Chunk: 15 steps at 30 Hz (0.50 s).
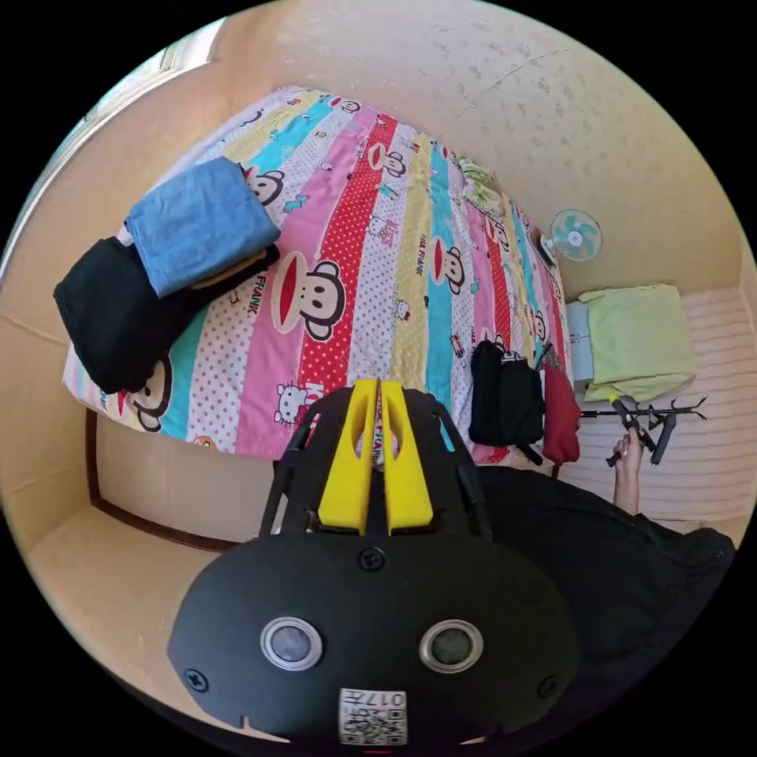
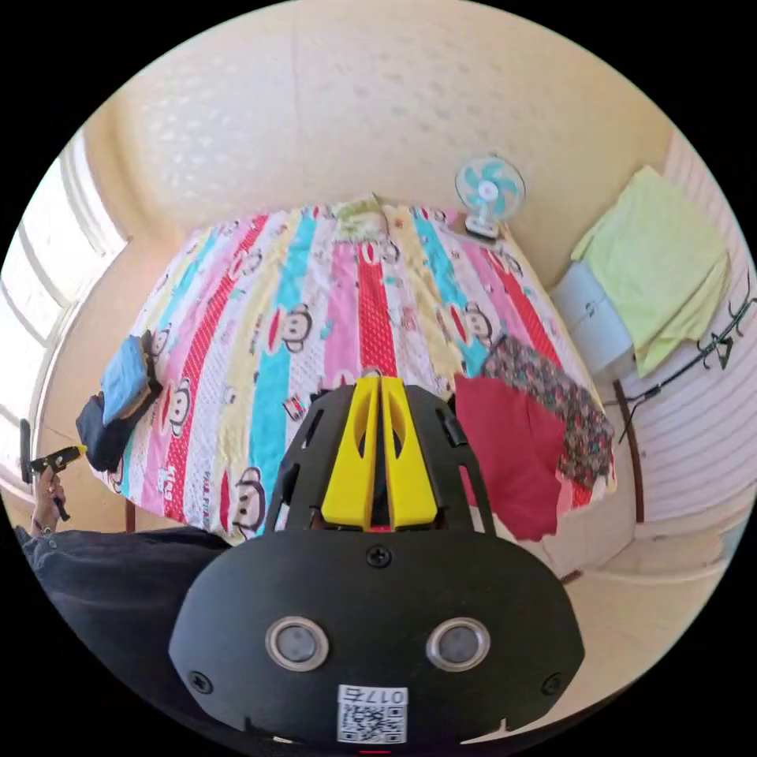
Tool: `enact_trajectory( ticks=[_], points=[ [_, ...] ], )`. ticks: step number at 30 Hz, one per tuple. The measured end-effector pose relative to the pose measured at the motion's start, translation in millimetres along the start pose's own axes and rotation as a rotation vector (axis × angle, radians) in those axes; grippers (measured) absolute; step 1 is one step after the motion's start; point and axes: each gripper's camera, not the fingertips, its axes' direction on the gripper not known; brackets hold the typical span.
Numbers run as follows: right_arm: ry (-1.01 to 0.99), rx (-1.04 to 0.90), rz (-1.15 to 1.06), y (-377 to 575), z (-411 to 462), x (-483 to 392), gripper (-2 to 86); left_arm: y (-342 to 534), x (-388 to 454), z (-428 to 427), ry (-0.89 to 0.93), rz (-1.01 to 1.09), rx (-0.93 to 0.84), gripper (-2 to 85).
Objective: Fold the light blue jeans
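The light blue jeans (image 1: 201,221) lie folded on top of a stack at the bed's corner, over a tan piece and a black garment (image 1: 118,315). In the right gripper view the jeans (image 2: 126,378) sit small at the left edge of the bed. My left gripper (image 1: 377,386) hangs in the air off the bed's edge, its yellow jaws shut with nothing between them. My right gripper (image 2: 380,382) is also shut and holds nothing, above the bed's near edge. A hand holds the right gripper (image 1: 640,432) out at the right side, away from the bed.
The bed (image 1: 371,260) wears a striped cartoon sheet. A black clothes pile (image 1: 505,398), a red garment (image 2: 505,449) and a floral one (image 2: 560,402) lie at its other corner. A fan (image 2: 489,189) and a green cloth over a box (image 2: 662,268) stand beside the bed.
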Motion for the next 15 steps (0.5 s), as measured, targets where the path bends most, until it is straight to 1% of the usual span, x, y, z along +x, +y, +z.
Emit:
enact_trajectory(
  ticks=[2, 3, 5, 6, 7, 8, 9, 11, 13, 15],
  points=[
    [-0.070, 0.220, -0.050, -26, -59, -77, 0.4, -10, -15, -16, -0.041, 0.017, 0.038, 0.0],
    [-0.089, 0.275, -0.059, -28, -73, -93, 0.4, -17, -27, -23, -0.068, 0.016, 0.053, 0.6],
    [-0.177, 0.496, -0.080, -23, -128, -149, 0.4, -29, -51, -31, -0.088, -0.010, 0.064, 3.7],
    [-0.198, 0.545, -0.081, -19, -139, -160, 0.4, -38, -69, -37, -0.072, -0.038, 0.077, 5.2],
    [-0.239, 0.635, -0.081, -8, -158, -178, 0.4, -42, -78, -39, -0.054, -0.053, 0.087, 5.9],
    [-0.280, 0.709, -0.088, 5, -174, -193, 0.4, -51, -99, -46, -0.003, -0.093, 0.112, 6.4],
    [-0.301, 0.738, -0.090, 11, -180, -200, 0.4, -61, -121, -54, 0.052, -0.136, 0.141, 7.1],
    [-0.374, 0.838, -0.095, 40, -201, -219, 0.4, -80, -152, -65, 0.096, -0.198, 0.176, 8.4],
    [-0.378, 0.891, -0.092, 62, -211, -232, 0.3, -106, -183, -72, 0.087, -0.246, 0.186, 9.9],
    [-0.370, 0.917, -0.079, 83, -221, -245, 0.3, -148, -221, -66, 0.074, -0.289, 0.156, 11.0]
  ],
)
